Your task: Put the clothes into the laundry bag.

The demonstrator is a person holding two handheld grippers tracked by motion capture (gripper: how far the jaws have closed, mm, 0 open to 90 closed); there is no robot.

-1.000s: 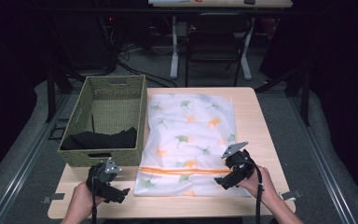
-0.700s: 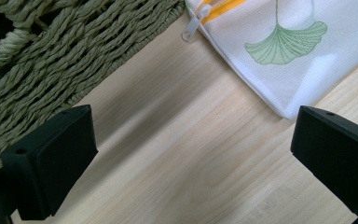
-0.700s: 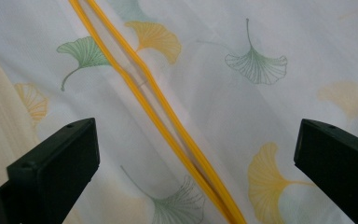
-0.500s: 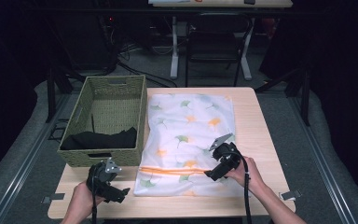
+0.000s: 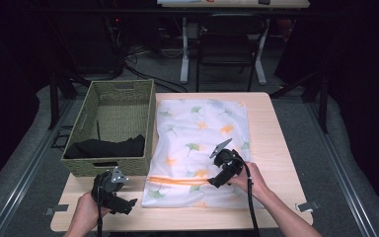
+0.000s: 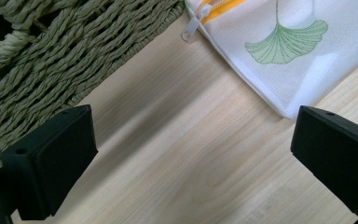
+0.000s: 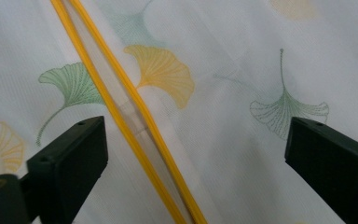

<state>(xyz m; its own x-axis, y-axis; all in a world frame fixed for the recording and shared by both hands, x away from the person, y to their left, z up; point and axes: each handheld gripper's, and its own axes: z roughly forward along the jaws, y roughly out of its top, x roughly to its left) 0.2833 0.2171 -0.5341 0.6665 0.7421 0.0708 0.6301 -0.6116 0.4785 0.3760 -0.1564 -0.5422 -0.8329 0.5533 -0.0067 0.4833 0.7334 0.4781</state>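
Pillowcase point(image 5: 200, 148), white with ginkgo-leaf print, lies flat on the desk point(image 5: 271, 148), long axis running from the person's side toward the far edge. Its orange zipper point(image 5: 177, 180) crosses the short way near the near end, at right angles to that axis.

Right claw point(image 5: 212, 182) hovers over the zipper line, jaws pointing down and toward the left claw. In the right gripper view the zipper point(image 7: 135, 126) runs as two orange strips between the jaws, nearer the left jaw, slanting from upper left to bottom centre. Jaws are spread wide with fabric point(image 7: 223, 140) beneath them; they have just been closing slightly, pads not yet pressing anything.

Left claw point(image 5: 131, 206) sits low over bare desk, just off the pillowcase's near left corner. Jaws spread, nothing between them. In the left gripper view the corner point(image 6: 289, 109) lies ahead, toward the right jaw; the white zipper pull point(image 6: 191, 27) shows farther ahead at top. Woven basket point(image 6: 51, 60) stands ahead toward the left jaw; dark cloth point(image 5: 106, 147) lies inside it.
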